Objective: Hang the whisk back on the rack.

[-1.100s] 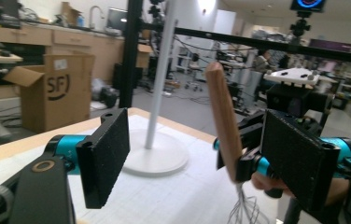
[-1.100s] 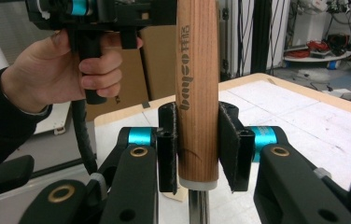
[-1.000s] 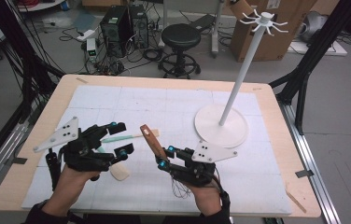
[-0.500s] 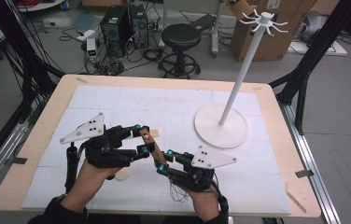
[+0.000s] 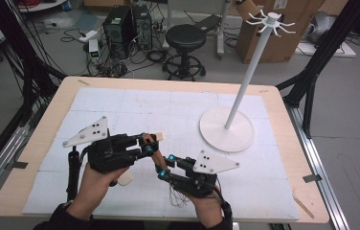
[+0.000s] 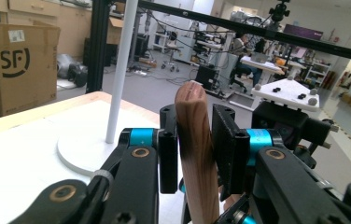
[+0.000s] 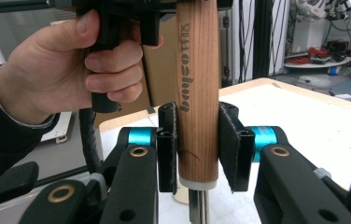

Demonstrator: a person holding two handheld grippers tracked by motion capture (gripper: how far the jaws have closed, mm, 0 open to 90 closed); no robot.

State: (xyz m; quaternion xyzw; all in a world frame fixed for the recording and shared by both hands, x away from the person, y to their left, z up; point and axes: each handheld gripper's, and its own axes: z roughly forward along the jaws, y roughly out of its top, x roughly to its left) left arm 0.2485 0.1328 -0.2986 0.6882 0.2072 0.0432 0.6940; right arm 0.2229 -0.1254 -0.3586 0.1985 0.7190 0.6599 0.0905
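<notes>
A wooden tool handle [image 5: 157, 154] stands tilted between both grippers over the white mat. My right gripper [image 5: 163, 168] is shut on its lower part, and the right gripper view shows the pads [image 7: 168, 140] pressing the printed handle [image 7: 197, 84] above a metal shank [image 7: 197, 205]. My left gripper [image 5: 145, 144] has just been closing and now grips the upper part of the handle [image 6: 196, 154], with both pads [image 6: 168, 154] against the wood. The person's hand [image 7: 71, 60] holds the left gripper just above my right one.
A white stand with a round base [image 5: 227, 130], a tall pole [image 6: 120, 70] and hooks on top [image 5: 269, 20] rises at the back right of the table. A small beige piece [image 5: 126, 178] lies on the mat under the left hand. The wooden table edge [image 5: 39, 139] frames the mat.
The left gripper moved right to the handle and closed its jaws on it. The right gripper stayed put with the handle in its grip.
</notes>
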